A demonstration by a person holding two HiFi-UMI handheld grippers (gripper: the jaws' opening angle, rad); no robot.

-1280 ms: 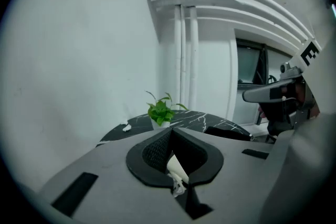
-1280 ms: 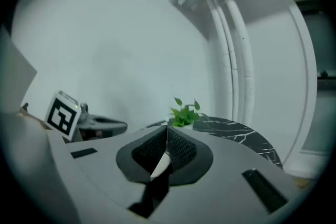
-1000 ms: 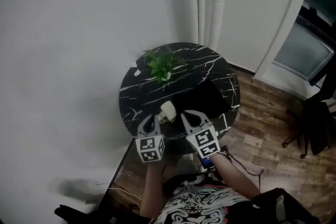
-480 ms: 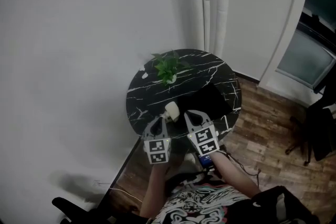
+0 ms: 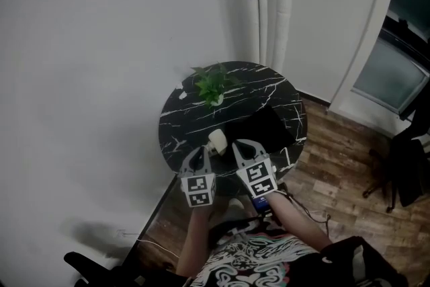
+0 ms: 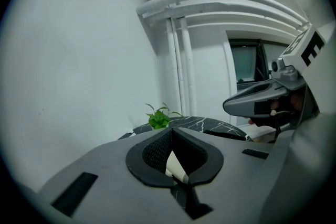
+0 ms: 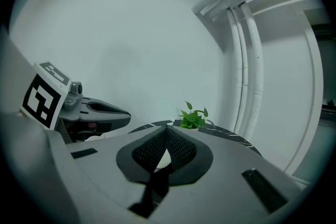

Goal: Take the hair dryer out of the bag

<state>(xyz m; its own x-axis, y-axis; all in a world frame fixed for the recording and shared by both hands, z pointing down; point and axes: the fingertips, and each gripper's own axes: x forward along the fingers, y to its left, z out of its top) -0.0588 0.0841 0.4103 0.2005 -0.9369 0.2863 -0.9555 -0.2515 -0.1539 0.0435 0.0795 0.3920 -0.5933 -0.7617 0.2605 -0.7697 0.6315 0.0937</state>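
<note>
Both grippers are hovering side by side over the near rim of the round black marble table, each tilting slightly down toward it. The left gripper is keeping its 2 jaws pressed tip to tip with nothing pinched between them. The right gripper is doing the same, closed and empty.

A cream rounded thing is lying on the table just ahead of the jaws, in the gap between the 2 grippers and nearer the left one's tips. Both gripper views are catching a sliver of it through the opening beneath the closed tips. It is probably the hair dryer, though the head view is too small and dim to show a handle or nozzle.

The black bag is lying flat ahead and to the right of the right jaws, its left edge coming up beside the cream rounded thing. Nothing is bulging in it, but its inside is not showing. Whether the cream rounded thing is resting wholly outside the bag or poking from its mouth cannot be told.

Closed, empty jaws waiting at the rim are fitting 2 stages: the dryer already out and let go, or jaws about to open for it. A small potted plant is standing well beyond the jaws, clear of any reach toward the bag.
</note>
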